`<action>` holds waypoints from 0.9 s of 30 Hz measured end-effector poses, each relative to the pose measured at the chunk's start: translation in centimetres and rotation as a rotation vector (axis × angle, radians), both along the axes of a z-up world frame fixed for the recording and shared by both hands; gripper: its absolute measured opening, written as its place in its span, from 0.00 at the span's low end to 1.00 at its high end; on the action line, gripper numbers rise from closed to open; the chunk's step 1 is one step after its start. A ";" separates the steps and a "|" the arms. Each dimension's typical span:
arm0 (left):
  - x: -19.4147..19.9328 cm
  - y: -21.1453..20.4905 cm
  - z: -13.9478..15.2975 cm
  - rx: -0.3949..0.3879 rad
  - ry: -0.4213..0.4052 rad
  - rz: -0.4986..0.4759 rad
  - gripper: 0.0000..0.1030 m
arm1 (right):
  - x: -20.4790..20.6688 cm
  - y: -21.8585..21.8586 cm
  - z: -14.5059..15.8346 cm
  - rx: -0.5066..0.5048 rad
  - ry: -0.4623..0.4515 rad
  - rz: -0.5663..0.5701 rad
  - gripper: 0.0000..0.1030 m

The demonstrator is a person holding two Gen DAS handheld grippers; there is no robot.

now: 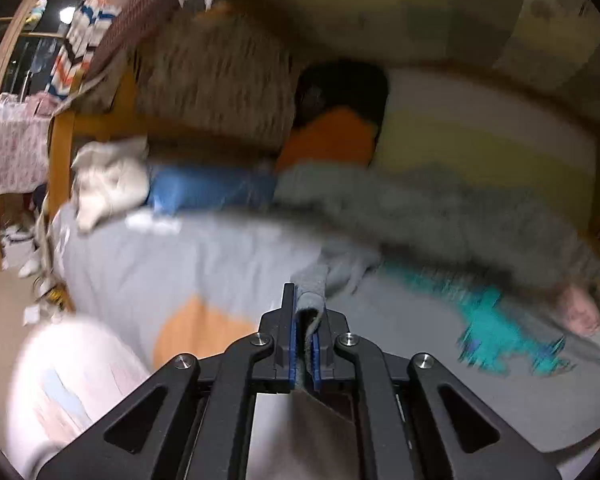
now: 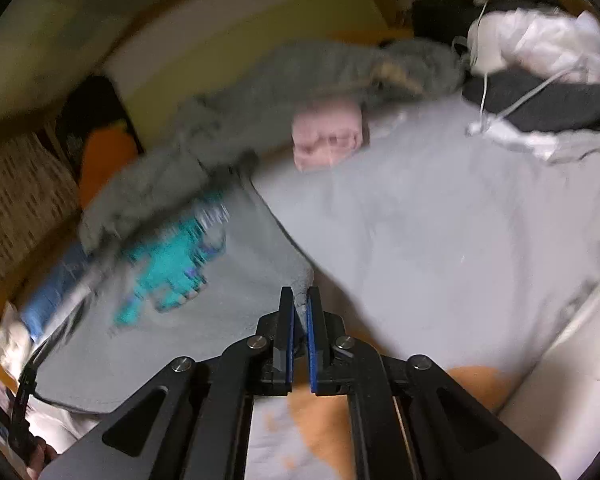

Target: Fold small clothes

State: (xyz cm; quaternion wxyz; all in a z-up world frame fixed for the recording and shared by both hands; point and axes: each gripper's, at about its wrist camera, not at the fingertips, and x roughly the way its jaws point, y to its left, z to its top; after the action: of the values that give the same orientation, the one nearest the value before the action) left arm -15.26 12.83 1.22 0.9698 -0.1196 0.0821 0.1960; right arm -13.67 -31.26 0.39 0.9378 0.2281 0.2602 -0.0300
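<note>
Grey shirt [image 1: 440, 320] edge pinched in both tools, left [image 1: 304, 320] and right [image 2: 300, 312]

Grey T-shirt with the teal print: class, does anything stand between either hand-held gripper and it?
Nothing visible does. The left hand-held gripper and the right hand-held gripper are each shut on an edge of the grey T-shirt.

Bare bedsheet [image 2: 440, 240] beside pink bundle [image 2: 329, 136]
</note>
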 end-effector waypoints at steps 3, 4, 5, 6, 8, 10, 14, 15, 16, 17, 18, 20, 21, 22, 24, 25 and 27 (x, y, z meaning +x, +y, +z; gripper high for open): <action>-2.3 0.8 3.7 -0.021 -0.104 -0.012 0.05 | -3.5 0.7 4.1 0.014 -0.151 -0.016 0.04; -3.2 1.0 4.6 -0.035 -0.131 -0.007 0.05 | -4.5 1.0 5.4 -0.014 -0.188 -0.035 0.04; -3.9 1.3 5.5 -0.052 -0.154 0.005 0.05 | -5.3 1.3 6.6 -0.031 -0.220 -0.054 0.04; -4.2 1.5 6.3 -0.065 -0.169 0.008 0.05 | -6.2 1.1 7.8 -0.019 -0.262 -0.053 0.04; -4.6 1.8 6.9 -0.078 -0.178 -0.006 0.05 | -7.3 0.7 9.0 0.008 -0.295 -0.044 0.04; -4.4 2.1 6.8 -0.080 -0.154 -0.010 0.05 | -7.7 0.3 9.4 0.023 -0.288 -0.042 0.04; -2.1 1.2 3.1 -0.023 -0.034 0.091 0.05 | -7.2 0.2 7.1 -0.036 -0.192 -0.061 0.04; -1.3 1.6 2.2 -0.054 0.002 0.082 0.05 | -6.8 0.4 6.6 -0.039 -0.169 -0.058 0.04; -0.5 2.0 1.5 -0.090 0.034 0.079 0.05 | -6.1 0.5 6.0 -0.030 -0.148 -0.054 0.04; 0.4 2.3 1.0 -0.113 0.067 0.081 0.05 | -5.3 0.6 5.5 -0.027 -0.130 -0.058 0.04; 1.2 2.5 0.8 -0.128 0.096 0.080 0.05 | -4.2 0.7 5.1 -0.030 -0.115 -0.063 0.04; 3.7 2.9 0.6 -0.141 0.178 0.071 0.05 | -2.3 0.9 5.0 -0.037 -0.099 -0.086 0.04; 5.2 3.2 0.5 -0.152 0.226 0.067 0.05 | -0.8 0.9 5.1 -0.039 -0.077 -0.105 0.04; 6.4 3.3 0.4 -0.165 0.254 0.072 0.05 | 0.5 0.9 5.1 -0.034 -0.058 -0.103 0.04; 8.5 3.9 -0.2 -0.196 0.281 0.072 0.05 | 3.4 1.3 5.1 -0.033 -0.034 -0.094 0.04; 9.8 4.0 -0.5 -0.199 0.303 0.070 0.05 | 5.2 1.7 4.8 -0.045 -0.024 -0.088 0.04; 12.3 4.3 -1.1 -0.201 0.351 0.058 0.05 | 7.8 2.6 4.2 -0.074 -0.017 -0.098 0.04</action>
State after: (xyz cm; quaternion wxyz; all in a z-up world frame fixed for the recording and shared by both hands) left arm -2.97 17.14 0.10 0.9177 -0.1820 0.2658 0.2324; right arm -5.85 -28.70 4.62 0.9452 0.2061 0.2393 -0.0834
